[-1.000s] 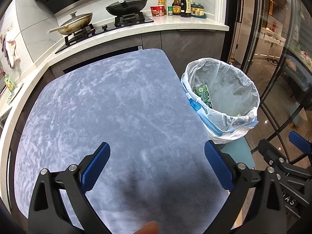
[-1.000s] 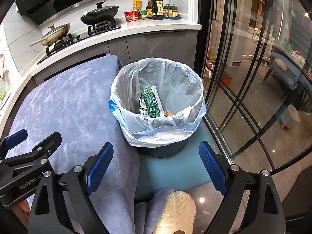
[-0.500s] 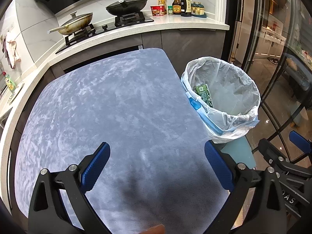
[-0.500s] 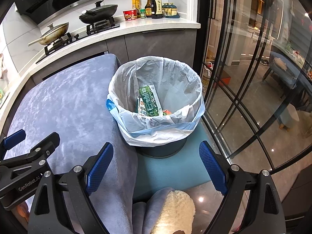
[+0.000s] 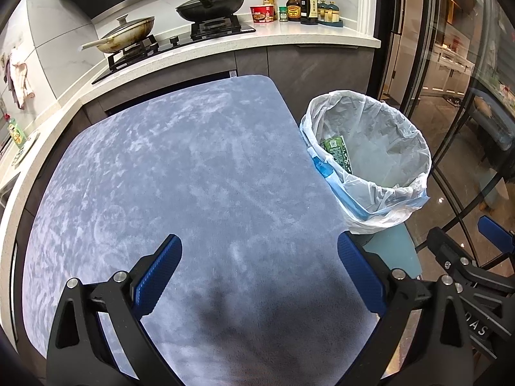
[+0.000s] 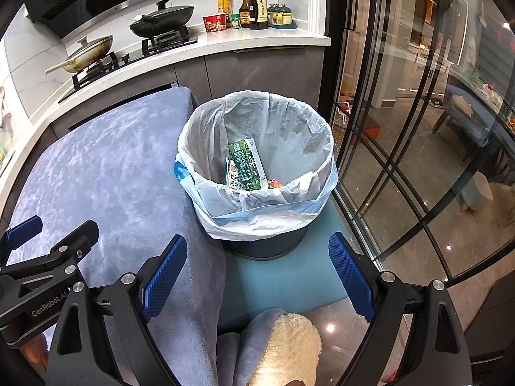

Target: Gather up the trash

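Note:
A round bin lined with a white plastic bag (image 6: 289, 122) (image 5: 386, 119) stands on a teal mat beside the table's right edge. Inside lies a green carton (image 6: 246, 164) (image 5: 338, 152) with a bit of red wrapper beside it. My left gripper (image 5: 259, 257) hangs open over the grey-blue tablecloth (image 5: 177, 177), with nothing between its blue pads. My right gripper (image 6: 257, 257) stands open just short of the bin, above the table edge and the mat, and holds nothing. Each gripper shows at the edge of the other's view.
A kitchen counter (image 5: 322, 37) with a stove, two pans (image 5: 209, 4), bottles and a red cup runs along the back. Glass doors with black frames (image 6: 402, 128) stand right of the bin. A teal mat (image 6: 283, 276) lies under the bin; a cream fleece fold (image 6: 289, 347) hangs below.

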